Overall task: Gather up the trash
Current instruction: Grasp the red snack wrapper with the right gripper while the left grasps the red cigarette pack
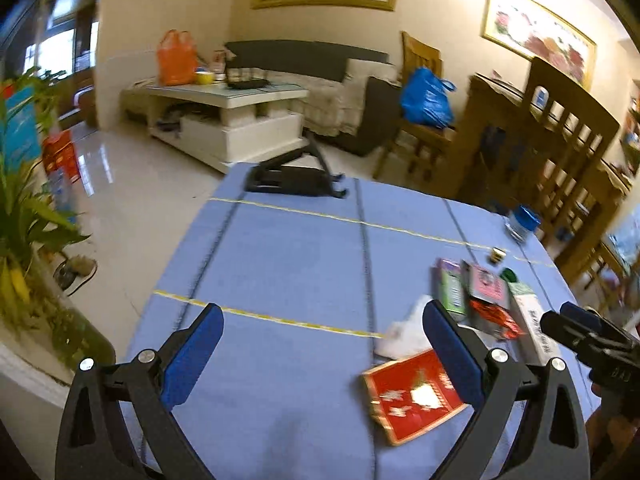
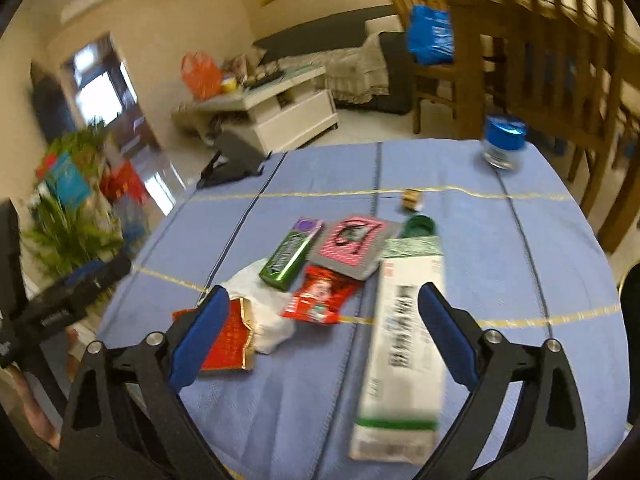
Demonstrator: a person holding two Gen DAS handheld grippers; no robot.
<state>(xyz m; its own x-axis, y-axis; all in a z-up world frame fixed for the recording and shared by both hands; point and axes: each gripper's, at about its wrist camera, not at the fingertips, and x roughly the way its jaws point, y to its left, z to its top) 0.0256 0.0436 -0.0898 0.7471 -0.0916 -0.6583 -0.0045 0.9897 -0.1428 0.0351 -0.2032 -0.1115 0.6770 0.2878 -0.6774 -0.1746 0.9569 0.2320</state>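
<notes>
Blue cloth (image 2: 500, 248) holds trash near the white tube (image 2: 404, 344); left gripper (image 1: 322, 354) and right gripper (image 2: 324, 334) gape wide, empty.

Blue tablecloth (image 2: 500, 264) with yellow lines, red packet (image 2: 228, 340), green wrapper (image 2: 286, 258)

Legible text: none. White tube box (image 2: 404, 344): dark printed characters, blurred beyond reading. Red packet (image 1: 414, 396): pale characters, smeared. Green wrapper (image 2: 289, 258) and pink-patterned packet (image 2: 352, 246): print too blurred to read.
</notes>
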